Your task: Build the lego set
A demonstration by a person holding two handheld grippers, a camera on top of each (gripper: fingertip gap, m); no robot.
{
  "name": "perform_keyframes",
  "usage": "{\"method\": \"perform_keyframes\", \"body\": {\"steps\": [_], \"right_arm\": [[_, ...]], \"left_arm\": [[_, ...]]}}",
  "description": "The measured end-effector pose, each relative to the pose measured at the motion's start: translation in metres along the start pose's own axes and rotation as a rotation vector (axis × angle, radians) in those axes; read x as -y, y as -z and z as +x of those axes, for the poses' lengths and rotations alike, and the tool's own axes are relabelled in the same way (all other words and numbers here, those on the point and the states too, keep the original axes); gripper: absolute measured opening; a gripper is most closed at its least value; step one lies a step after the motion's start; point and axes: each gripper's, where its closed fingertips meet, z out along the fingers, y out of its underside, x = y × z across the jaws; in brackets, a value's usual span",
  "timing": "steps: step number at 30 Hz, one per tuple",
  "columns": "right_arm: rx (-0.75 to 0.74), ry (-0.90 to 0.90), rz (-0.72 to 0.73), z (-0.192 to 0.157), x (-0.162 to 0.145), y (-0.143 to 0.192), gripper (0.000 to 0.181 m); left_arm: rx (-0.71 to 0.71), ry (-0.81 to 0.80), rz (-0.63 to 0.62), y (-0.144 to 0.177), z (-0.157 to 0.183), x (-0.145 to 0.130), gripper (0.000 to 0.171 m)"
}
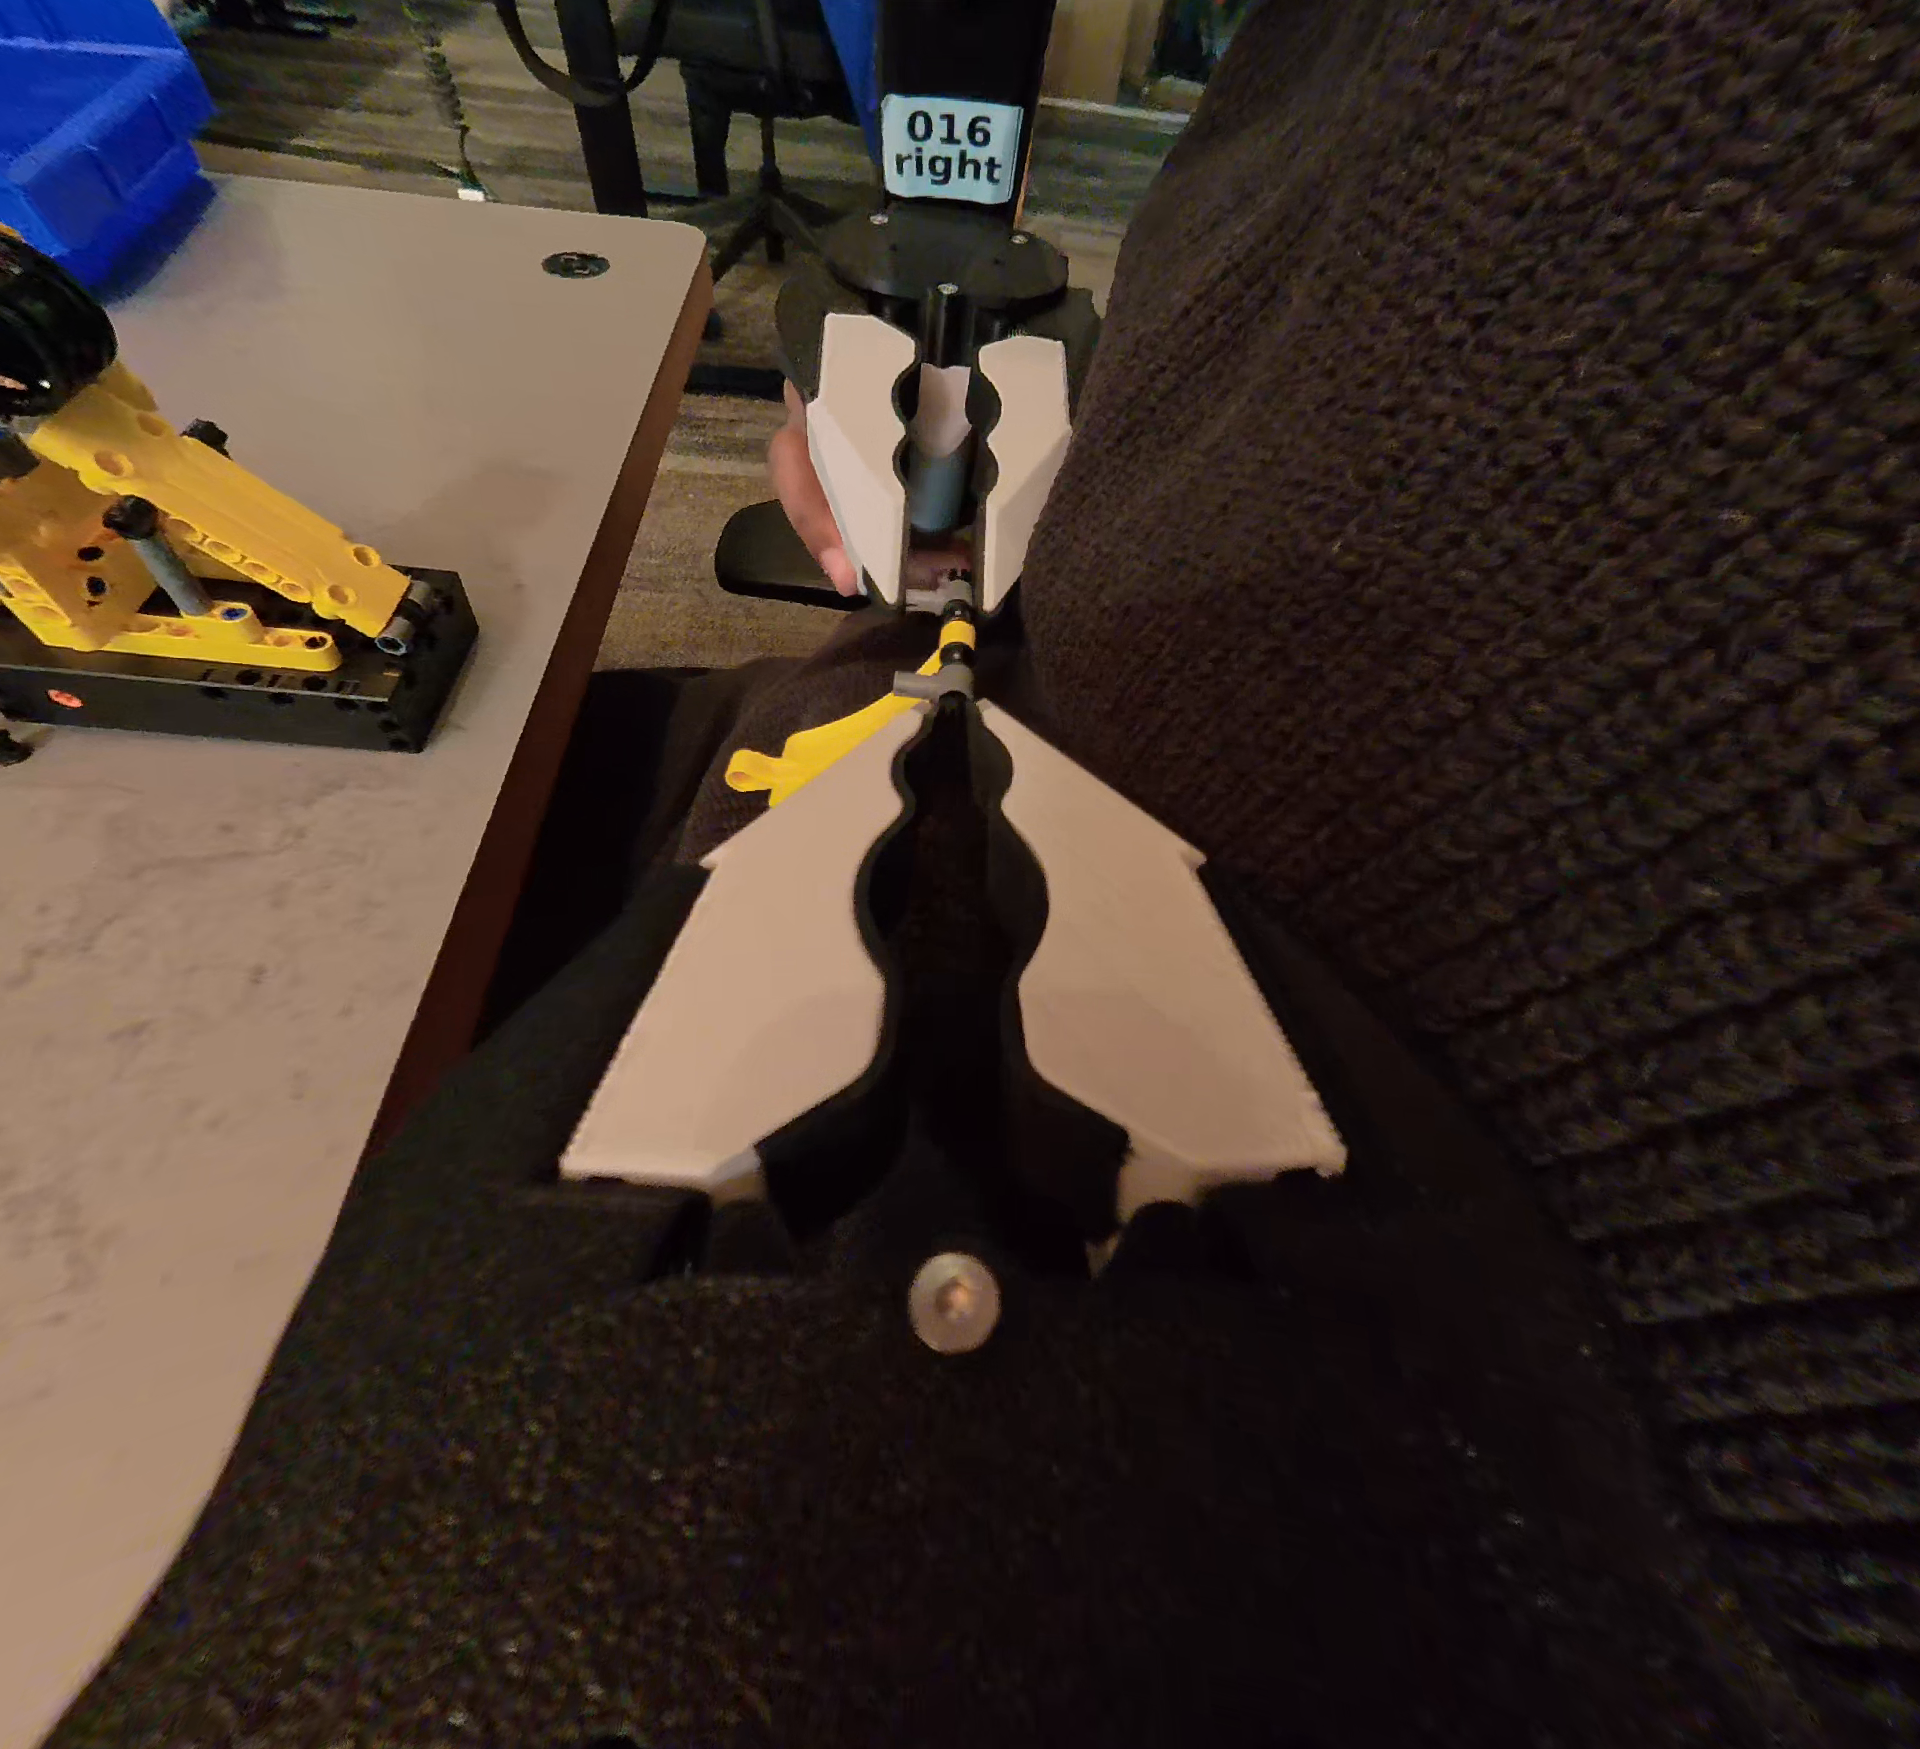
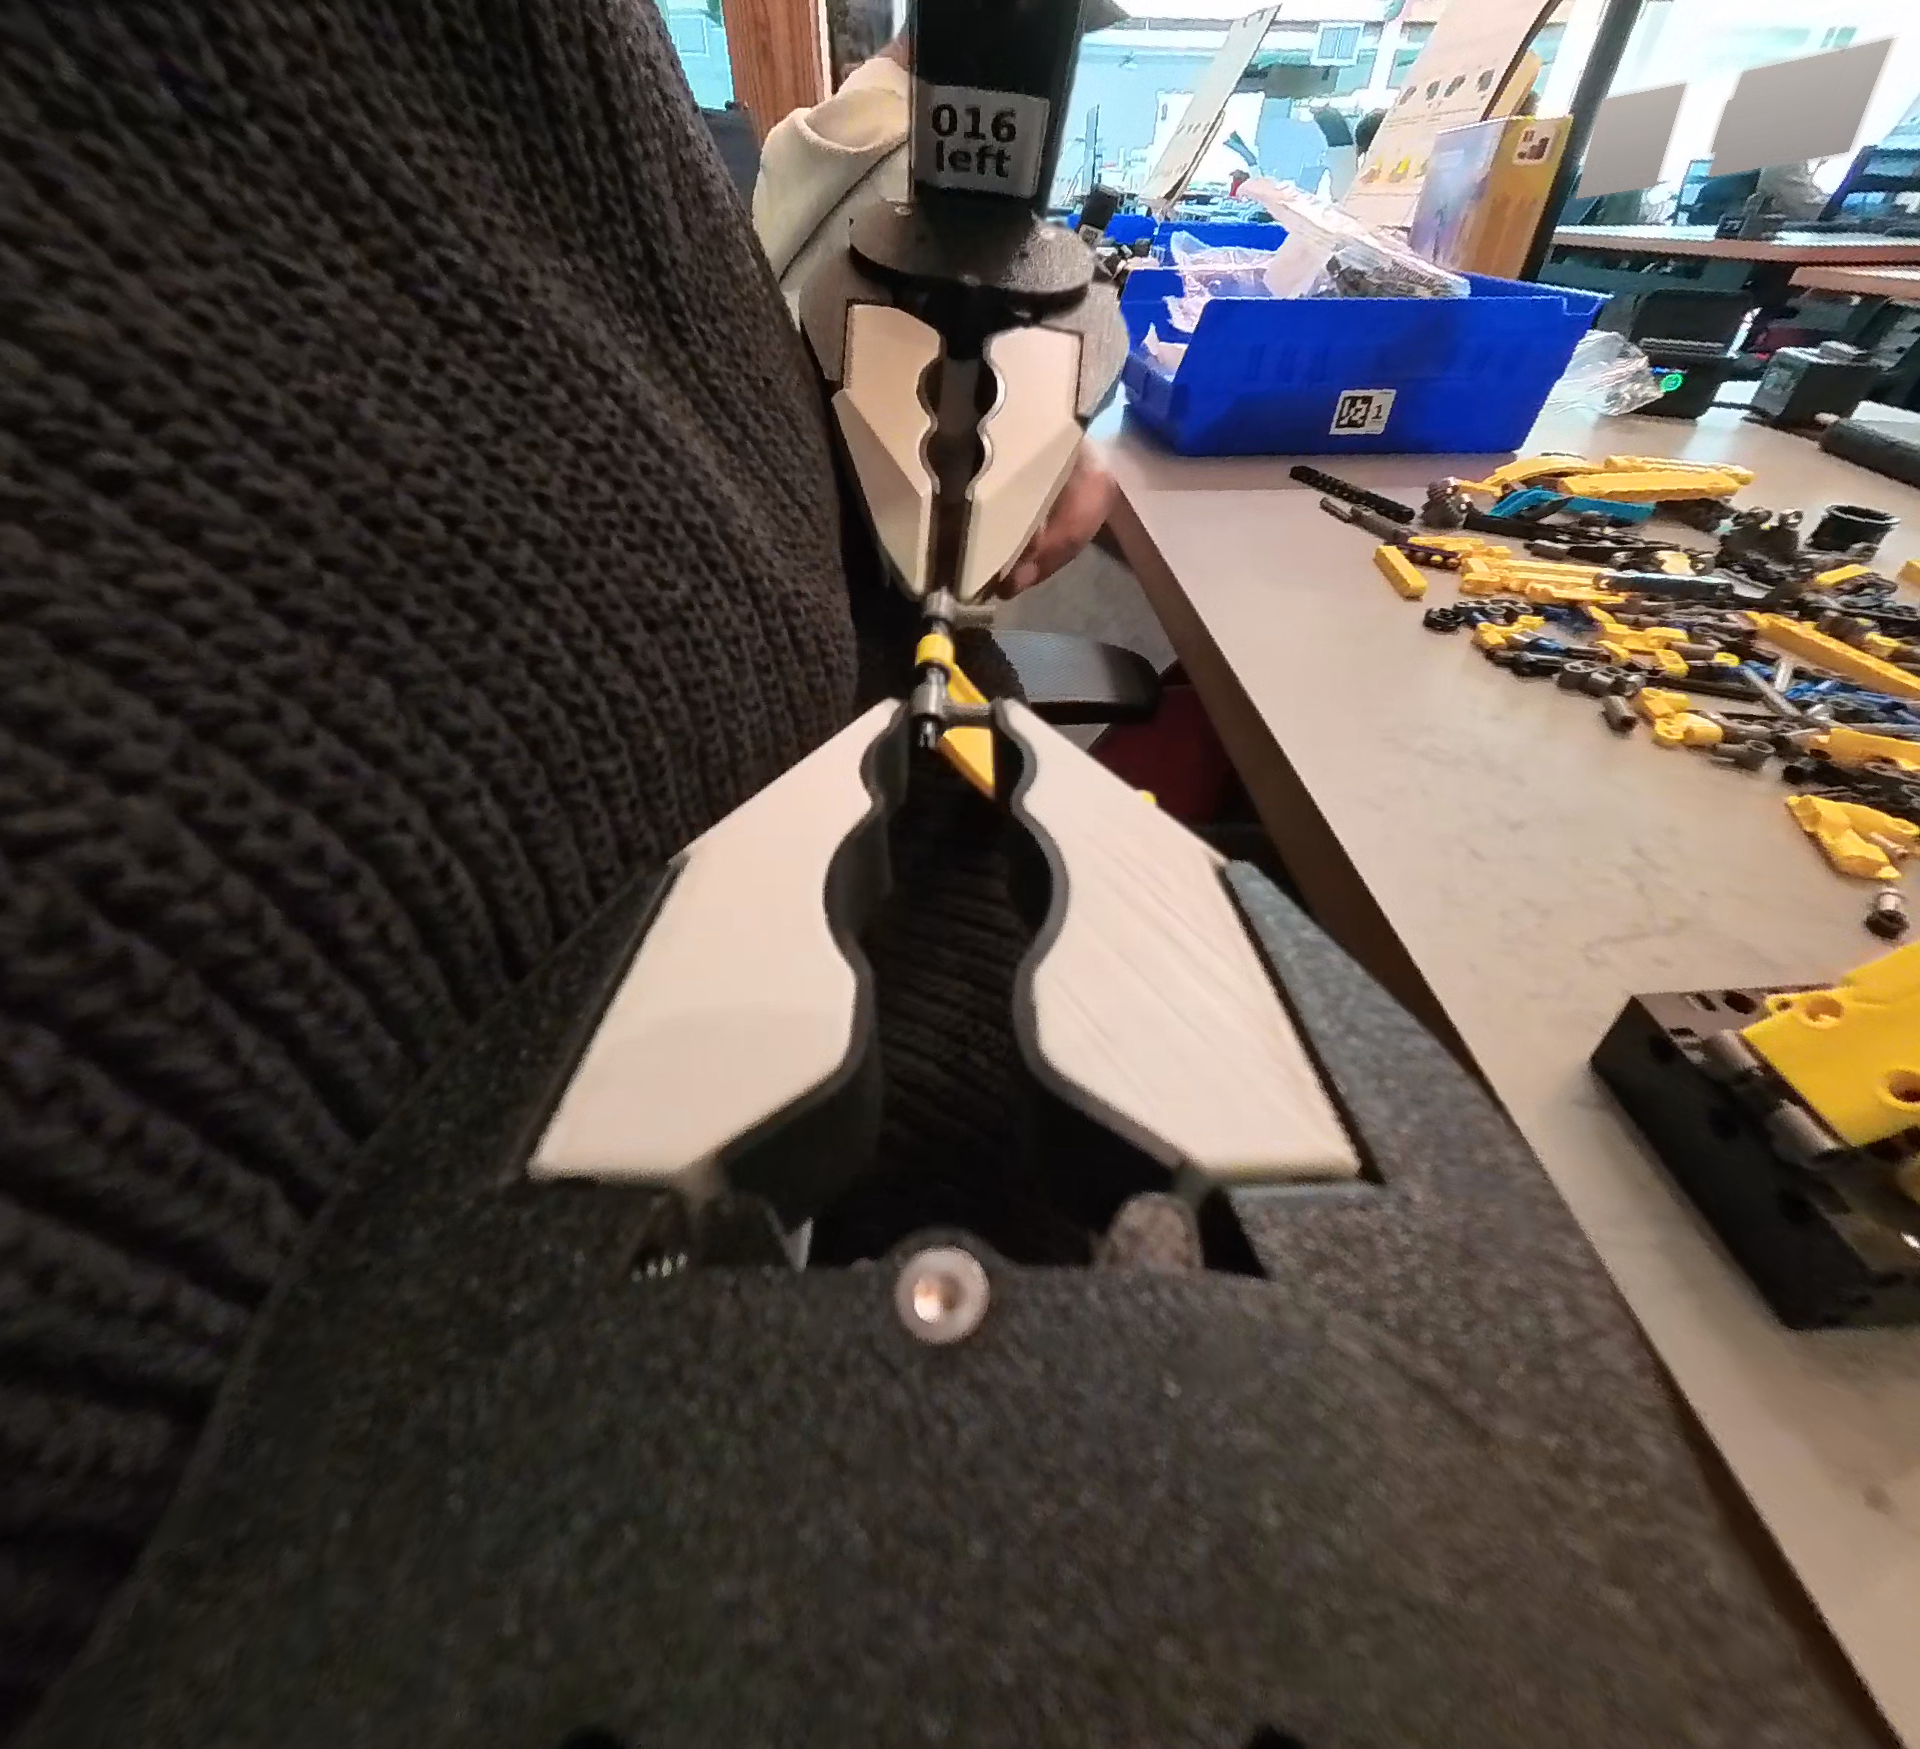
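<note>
I am holding two grippers tip to tip in front of my dark sweater (image 1: 1507, 660). My left gripper (image 1: 951, 707) is clenching one end of a single small yellow-and-grey brick assembly (image 1: 940, 660); my right gripper (image 2: 951, 723) is gripping the other end. Beyond, to one side, one grey table (image 2: 1455, 868) is carrying one yellow-and-black built model (image 1: 208, 577), one blue bin (image 2: 1340, 359) and many scattered loose bricks (image 2: 1662, 598).

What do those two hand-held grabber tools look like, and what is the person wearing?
Both the left gripper and the right gripper have two pale, wedge-shaped fingers with wavy black inner edges, mounted on grainy black bodies with a silver screw. Each black handle carries a white label. The person wears a dark knitted sweater.
</note>
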Motion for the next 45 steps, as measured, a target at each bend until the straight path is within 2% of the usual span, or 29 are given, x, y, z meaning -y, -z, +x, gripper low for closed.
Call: {"method": "perform_keyframes", "body": {"steps": [2, 13, 19, 29, 40, 45], "right_arm": [[0.005, -0.012, 0.001, -0.001, 0.0, 0.0, 0.015], [0.012, -0.027, -0.026, -0.002, -0.002, 0.0, 0.015], [0.012, -0.08, -0.065, 0.002, -0.009, 0.006, 0.023], [0.038, -0.084, -0.034, -0.005, -0.005, 0.008, 0.005], [0.041, -0.057, -0.014, -0.009, 0.0, 0.009, 0.005], [0.044, -0.046, -0.047, -0.011, -0.002, 0.008, 0.005]], "left_arm": [[-0.008, 0.012, 0.008, -0.001, 0.001, 0.0, 0.002], [-0.031, 0.027, -0.01, -0.002, 0.003, -0.005, 0.002], [-0.034, 0.027, -0.006, -0.002, 0.004, -0.007, 0.002], [-0.034, 0.037, -0.001, -0.001, 0.003, -0.008, 0.003], [-0.05, 0.06, 0.007, -0.004, 0.008, -0.008, 0.003], [-0.041, 0.075, 0.005, -0.004, 0.009, -0.008, 0.002]]}}
